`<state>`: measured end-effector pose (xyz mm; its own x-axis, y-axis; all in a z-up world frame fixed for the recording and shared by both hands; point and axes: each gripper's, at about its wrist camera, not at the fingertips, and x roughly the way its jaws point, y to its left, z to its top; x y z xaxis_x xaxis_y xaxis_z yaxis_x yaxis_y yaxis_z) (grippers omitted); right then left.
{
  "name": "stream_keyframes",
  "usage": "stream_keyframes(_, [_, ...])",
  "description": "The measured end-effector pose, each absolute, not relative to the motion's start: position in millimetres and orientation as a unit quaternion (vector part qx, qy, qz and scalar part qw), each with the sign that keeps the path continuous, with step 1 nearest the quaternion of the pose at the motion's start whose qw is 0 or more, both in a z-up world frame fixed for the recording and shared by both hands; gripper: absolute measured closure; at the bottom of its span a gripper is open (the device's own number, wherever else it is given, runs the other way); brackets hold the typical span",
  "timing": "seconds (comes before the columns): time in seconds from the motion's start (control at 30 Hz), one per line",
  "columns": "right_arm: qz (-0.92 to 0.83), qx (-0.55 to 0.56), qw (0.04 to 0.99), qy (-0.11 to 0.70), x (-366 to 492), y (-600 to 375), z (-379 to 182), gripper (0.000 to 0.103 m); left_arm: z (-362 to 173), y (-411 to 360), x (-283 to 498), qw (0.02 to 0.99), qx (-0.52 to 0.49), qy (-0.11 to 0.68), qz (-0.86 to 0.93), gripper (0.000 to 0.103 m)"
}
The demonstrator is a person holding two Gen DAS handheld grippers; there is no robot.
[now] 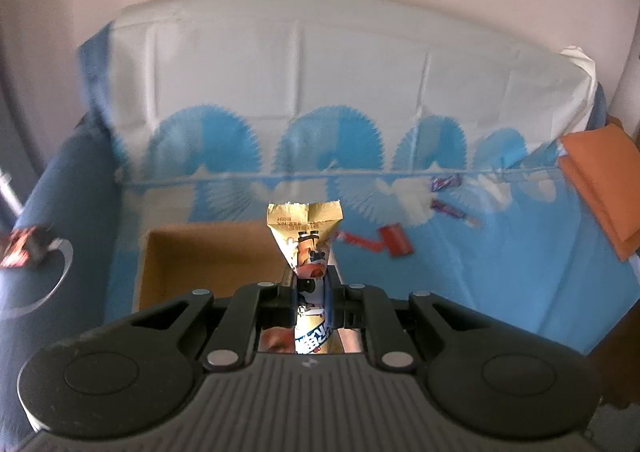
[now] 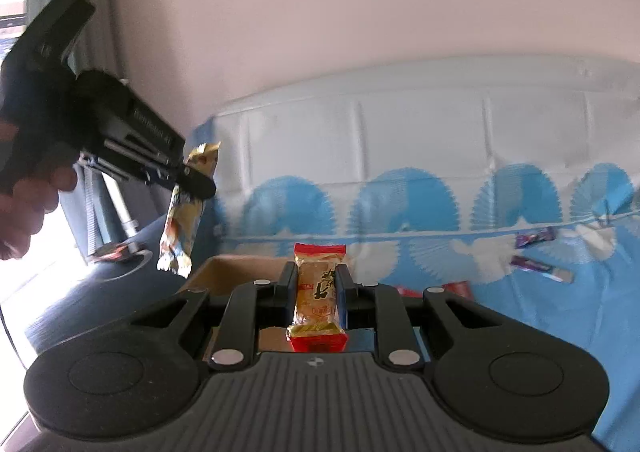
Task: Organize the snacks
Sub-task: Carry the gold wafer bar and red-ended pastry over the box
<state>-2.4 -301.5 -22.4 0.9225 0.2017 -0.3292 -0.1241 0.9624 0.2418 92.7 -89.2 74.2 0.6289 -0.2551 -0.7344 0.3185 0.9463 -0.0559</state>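
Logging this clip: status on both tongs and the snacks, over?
Left tongs shut on gold snack packet. Right tongs shut on red-ended snack packet. Cardboard box open below; nothing blocking. Loose snacks remain on the cloth.

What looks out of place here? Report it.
Several snack packets lie scattered loose on the blue cloth right of the cardboard box. Each claw, left and right, grips one packet.
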Motion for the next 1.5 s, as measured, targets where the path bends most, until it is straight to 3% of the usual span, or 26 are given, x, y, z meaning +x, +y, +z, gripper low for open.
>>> stream_keyframes(0.3, [0.15, 0.086, 0.96, 0.222, -58, -231, -22, 0.082, 34, 16, 13, 0.89, 0.018, 0.447, -0.086, 0.09])
stream_keyframes(0.53, [0.182, 0.042, 0.951, 0.245, -84, -181, -25, 0.082, -4, 57, -33, 0.874, 0.01, 0.483, -0.055, 0.09])
stream_keyframes(1.5, [0.179, -0.011, 0.948, 0.264, -81, -161, -23, 0.082, -7, 57, -43, 0.884, 0.007, 0.462, -0.066, 0.09])
